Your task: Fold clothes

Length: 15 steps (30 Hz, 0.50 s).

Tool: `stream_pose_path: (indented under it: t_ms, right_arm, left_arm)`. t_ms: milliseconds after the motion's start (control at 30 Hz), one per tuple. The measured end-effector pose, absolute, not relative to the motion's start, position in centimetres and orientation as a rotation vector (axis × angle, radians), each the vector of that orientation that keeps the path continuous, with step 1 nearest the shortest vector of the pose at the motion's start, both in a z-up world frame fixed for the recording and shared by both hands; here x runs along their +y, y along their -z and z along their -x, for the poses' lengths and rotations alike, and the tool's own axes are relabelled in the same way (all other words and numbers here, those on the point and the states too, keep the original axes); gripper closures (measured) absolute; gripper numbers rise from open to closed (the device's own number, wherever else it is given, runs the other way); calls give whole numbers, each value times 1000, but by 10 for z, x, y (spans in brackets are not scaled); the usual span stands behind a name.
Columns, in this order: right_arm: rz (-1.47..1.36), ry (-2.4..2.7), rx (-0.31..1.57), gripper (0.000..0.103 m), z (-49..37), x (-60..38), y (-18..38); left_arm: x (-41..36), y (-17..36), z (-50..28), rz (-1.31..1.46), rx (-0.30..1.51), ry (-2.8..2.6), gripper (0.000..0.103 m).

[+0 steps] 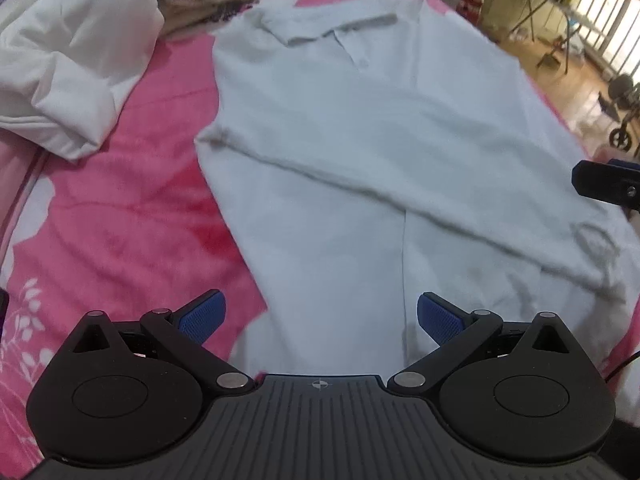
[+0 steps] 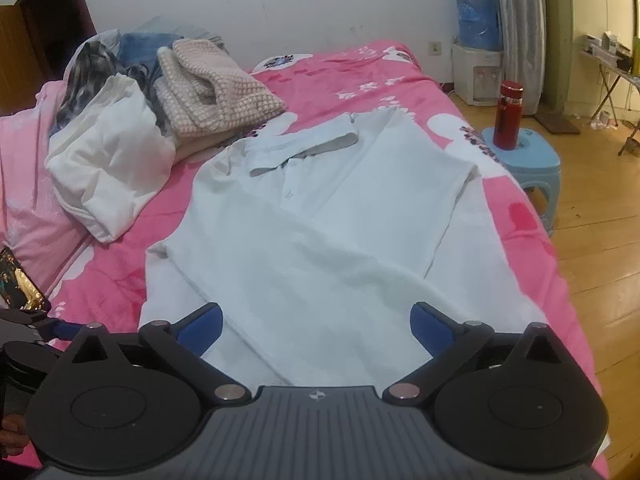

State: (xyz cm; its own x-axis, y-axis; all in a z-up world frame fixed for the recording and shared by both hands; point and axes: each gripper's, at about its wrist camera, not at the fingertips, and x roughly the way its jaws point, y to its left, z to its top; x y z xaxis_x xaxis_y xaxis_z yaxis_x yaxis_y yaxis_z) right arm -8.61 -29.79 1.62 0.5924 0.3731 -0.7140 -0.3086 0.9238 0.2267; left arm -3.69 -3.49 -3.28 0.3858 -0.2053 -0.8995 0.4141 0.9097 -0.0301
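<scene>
Only R view shows red bottle (image 2: 509,115); both grippers (image 1: 321,317) (image 2: 316,326) wide open, empty, over shirt (image 1: 360,152).

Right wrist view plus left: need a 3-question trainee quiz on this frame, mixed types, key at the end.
1. True or false: the left gripper and the right gripper are both shut on the pale polo shirt.
2. Multiple choice: the red bottle stands on A) the pink blanket, B) the blue stool, C) the wooden floor.
3. Short answer: which garment lies between the white bundle and the wall, beside the shirt's collar?

Key
1. False: both stand open with nothing between the pads.
2. B.
3. The folded beige knit.
</scene>
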Motion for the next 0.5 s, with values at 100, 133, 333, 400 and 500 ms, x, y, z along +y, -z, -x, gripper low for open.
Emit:
stream_pose_path:
  t_ms: [100, 133, 333, 400, 500]
  right_arm:
    - [-92, -382, 887, 0, 90, -294, -9]
    - [-97, -372, 898, 0, 91, -293, -6]
    - [-54, -327, 880, 0, 95, -290, -3]
    - [-31, -321, 858, 0, 96, -289, -1]
    - [18, -318, 827, 0, 99, -286, 1]
  left_arm:
    - [-37, 35, 46, -253, 1102, 396, 0]
    - [-38, 35, 48, -266, 1099, 396, 0]
    - [-41, 43, 43, -279, 1112, 369, 0]
    - [-40, 48, 41, -268, 1138, 355, 0]
    - [-39, 55, 40, -267, 1172, 335, 0]
